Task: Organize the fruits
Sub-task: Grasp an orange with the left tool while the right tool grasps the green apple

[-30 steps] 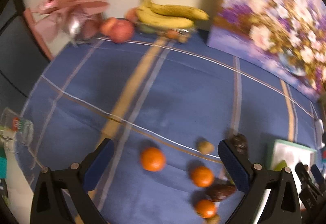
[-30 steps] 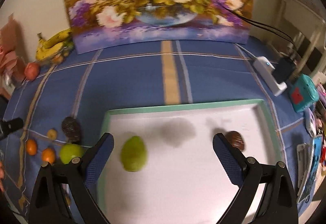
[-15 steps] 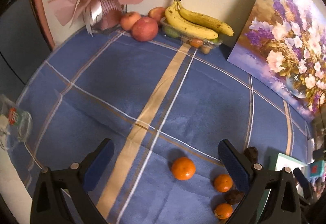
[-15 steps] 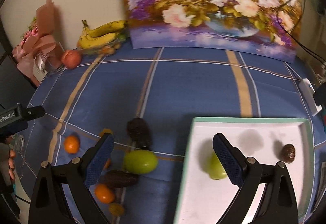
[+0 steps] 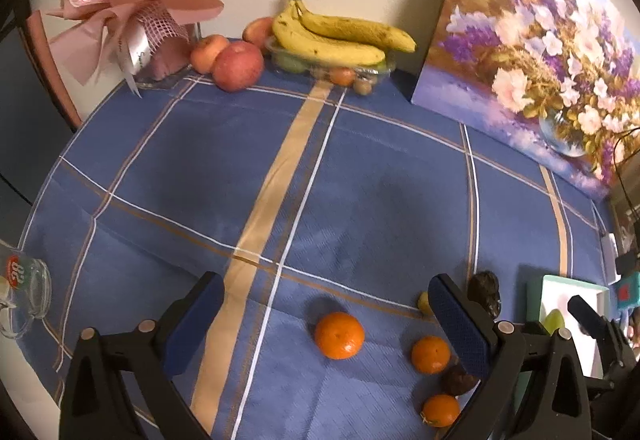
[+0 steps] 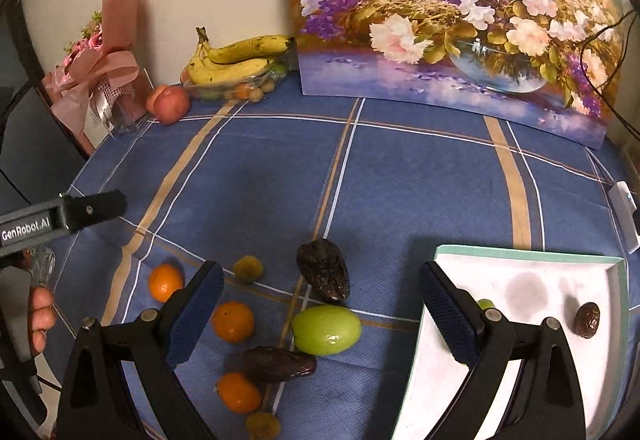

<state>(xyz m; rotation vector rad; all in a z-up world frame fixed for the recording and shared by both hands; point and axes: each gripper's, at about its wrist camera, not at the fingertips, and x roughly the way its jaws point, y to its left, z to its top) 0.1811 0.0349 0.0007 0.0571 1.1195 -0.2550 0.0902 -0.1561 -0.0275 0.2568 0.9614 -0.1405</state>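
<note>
**Loose fruit lies on the cloth, tray half filled**

The right gripper (image 6: 322, 314) hangs over the near cluster with its jaws spread wide and nothing between them. The left gripper (image 5: 326, 322) is likewise spread and empty, above an orange (image 5: 339, 335) on the blue tablecloth (image 5: 360, 180).

The green fruit (image 6: 326, 329) lies almost centred under the right gripper, just left of the white tray (image 6: 528, 268). It looks smooth, firm and light, so probably slippery: the pads should take it across its short middle, squarely, with moderate force. The dark dates, one far (image 6: 323, 269) and one near (image 6: 276, 363), look soft and wrinkled, likely sticky and easy to crush; hold them lightly across the width. The small oranges (image 6: 233, 321) are round and may roll when nudged.

The near date touches or nearly touches the green fruit, and an orange lies just beside the left pad, so a descent could knock either. The tray already holds a date (image 6: 587, 319) and a green fruit (image 6: 485, 304) partly hidden behind the right finger. Bananas (image 6: 236, 58), apples, a bouquet and a flower painting stand far back, well clear.
</note>
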